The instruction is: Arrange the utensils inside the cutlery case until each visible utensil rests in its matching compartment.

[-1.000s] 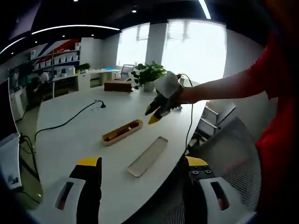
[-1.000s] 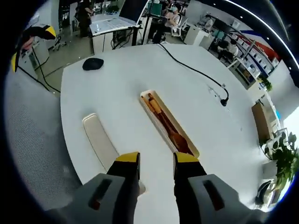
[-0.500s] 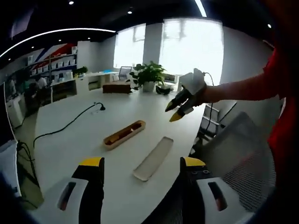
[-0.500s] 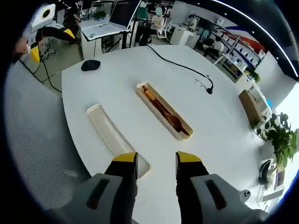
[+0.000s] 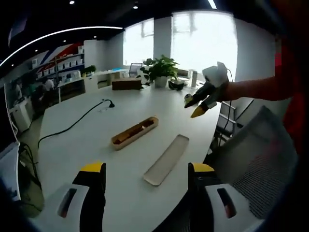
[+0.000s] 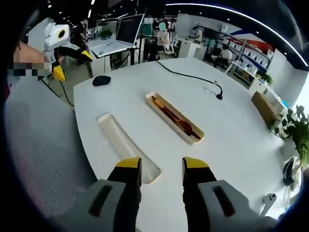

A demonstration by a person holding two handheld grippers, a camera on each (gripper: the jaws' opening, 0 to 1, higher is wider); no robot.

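An open beige cutlery case (image 5: 135, 132) lies on the white table (image 5: 77, 145), with brown wooden utensils (image 5: 126, 136) lying lengthwise inside it. Its beige lid (image 5: 167, 158) lies apart, nearer the table's edge. In the right gripper view the case (image 6: 175, 118) with the utensils (image 6: 171, 116) sits ahead of my right gripper (image 6: 160, 165), and the lid (image 6: 128, 147) lies just beyond the left jaw. Both grippers hover in the air, open and holding nothing. My left gripper (image 5: 146, 169) is back from the table edge. The right gripper (image 5: 194, 107) hangs at the right, the left gripper (image 6: 72, 65) at the upper left.
A black mouse (image 6: 101, 80) lies near the table's edge and a black cable with a small microphone (image 6: 219, 95) crosses the table. A grey mesh chair (image 5: 256, 159) stands by the edge. A potted plant (image 5: 161, 72), a brown box (image 5: 127, 84) and a laptop (image 6: 120, 36) sit farther off.
Both cameras have pulled back from the table, so case and lid look farther off. The right gripper has swung right, away from above the case. Case, utensils and lid lie as before.
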